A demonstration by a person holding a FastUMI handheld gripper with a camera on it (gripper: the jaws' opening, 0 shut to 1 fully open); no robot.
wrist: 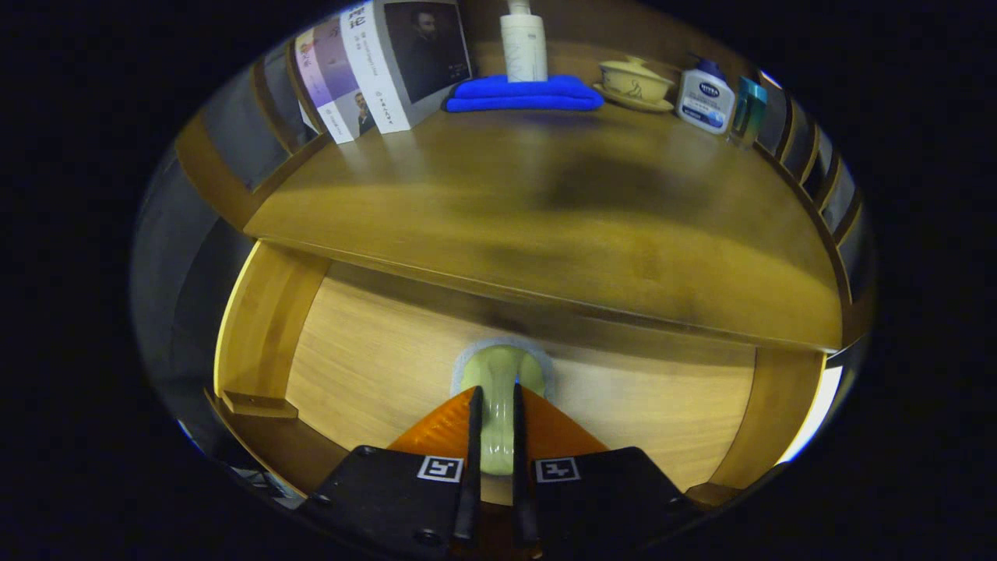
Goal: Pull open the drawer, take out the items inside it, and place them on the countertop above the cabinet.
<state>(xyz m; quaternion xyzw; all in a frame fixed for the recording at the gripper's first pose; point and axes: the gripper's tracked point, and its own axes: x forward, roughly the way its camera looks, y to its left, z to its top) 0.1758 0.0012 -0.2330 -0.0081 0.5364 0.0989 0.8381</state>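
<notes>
The wooden drawer (366, 366) stands pulled open below the countertop (545, 226), and its pale floor shows between its side walls. My gripper (495, 392) is over the drawer's middle. It is shut on a pale green item (498, 370) with a long handle and a rounded, grey-rimmed far end. The handle runs back between the two black fingers (473, 436), and the rounded end sticks out ahead of them, close under the countertop's front edge. I cannot tell whether the item touches the drawer floor.
At the back of the countertop stand leaning books (389, 66), a folded blue cloth (523, 93) with a white bottle (523, 47) on it, a lidded cream cup (632, 82), a small white-and-blue bottle (706, 97) and a teal one (748, 109). Slatted rails flank the top.
</notes>
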